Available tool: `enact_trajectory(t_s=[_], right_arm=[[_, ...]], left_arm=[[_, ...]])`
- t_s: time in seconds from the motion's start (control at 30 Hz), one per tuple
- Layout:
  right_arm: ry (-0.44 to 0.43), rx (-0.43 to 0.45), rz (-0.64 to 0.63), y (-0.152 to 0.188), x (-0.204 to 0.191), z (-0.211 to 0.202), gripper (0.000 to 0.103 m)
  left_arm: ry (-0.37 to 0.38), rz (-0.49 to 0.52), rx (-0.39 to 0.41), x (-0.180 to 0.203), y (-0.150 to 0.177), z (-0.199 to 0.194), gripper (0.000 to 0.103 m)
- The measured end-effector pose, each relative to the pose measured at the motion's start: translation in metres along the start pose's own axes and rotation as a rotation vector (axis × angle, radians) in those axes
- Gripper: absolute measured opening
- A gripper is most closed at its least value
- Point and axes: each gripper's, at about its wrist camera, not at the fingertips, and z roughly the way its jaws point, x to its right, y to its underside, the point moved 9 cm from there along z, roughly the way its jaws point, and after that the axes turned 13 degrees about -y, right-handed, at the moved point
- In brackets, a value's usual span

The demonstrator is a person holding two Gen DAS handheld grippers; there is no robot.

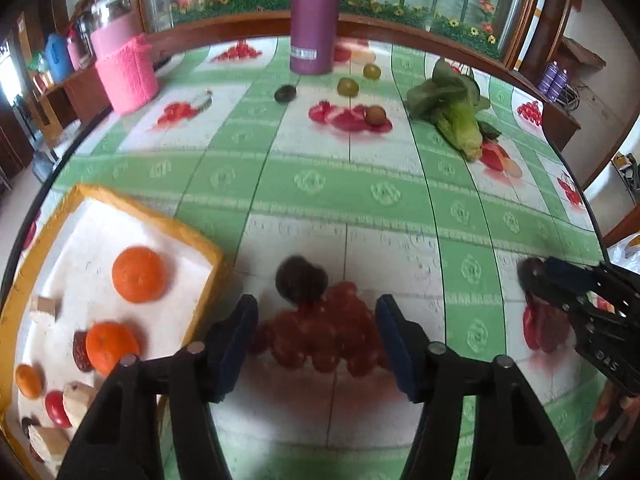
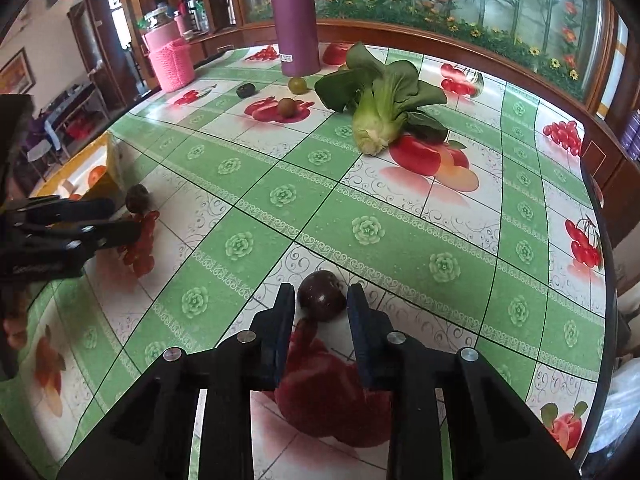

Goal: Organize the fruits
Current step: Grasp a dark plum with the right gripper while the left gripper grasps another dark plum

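a: just ahead of the left tongs (image 1: 318, 306), what lies there?

b: a blurred dark fruit (image 1: 301, 280). it rests on the tablecloth (image 1: 360, 192), just beyond the fingertips. the jaws stand at a middling gap, with nothing between the pads.

a: and to the left of those tongs?

b: a yellow-rimmed tray (image 1: 192, 236), just beside the left finger. contents: oranges (image 1: 138, 274), a red fruit (image 1: 56, 408) and pale wooden blocks (image 1: 44, 308).

a: state of the right tongs (image 2: 321, 292)?

b: narrow. a purple-brown fruit (image 2: 322, 298) sits between the two tips, and the pads meet it on both sides. the fruit is down at cloth level. these tongs are well to the right of the left pair.

a: anything further out?

b: well beyond both pairs, a leafy green vegetable (image 1: 452, 108) lies on its side. left of it are small green fruits (image 1: 347, 87), a brown one (image 1: 376, 115) and a dark one (image 1: 285, 93). a purple bottle (image 1: 314, 16) stands upright behind them.
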Motion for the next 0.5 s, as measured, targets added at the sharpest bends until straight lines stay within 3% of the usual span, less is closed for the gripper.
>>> enact_trajectory(t_s=[0.1, 0.2, 0.33, 0.5], right_arm=[[-0.020, 0.004, 0.006, 0.001, 0.002, -0.001, 0.027], [-0.032, 0.007, 0.016, 0.001, 0.006, 0.000, 0.027], [-0.043, 0.013, 0.015, 0.001, 0.006, 0.001, 0.027], [-0.050, 0.007, 0.018, 0.002, 0.004, 0.004, 0.027]], left_arm=[[0.006, 0.022, 0.019, 0.006, -0.008, 0.005, 0.058], [-0.034, 0.045, 0.049, 0.007, -0.014, 0.011, 0.051], [-0.053, 0.041, 0.070, -0.002, -0.019, 0.013, 0.029], [-0.065, 0.050, 0.076, -0.003, -0.022, 0.015, 0.027]])
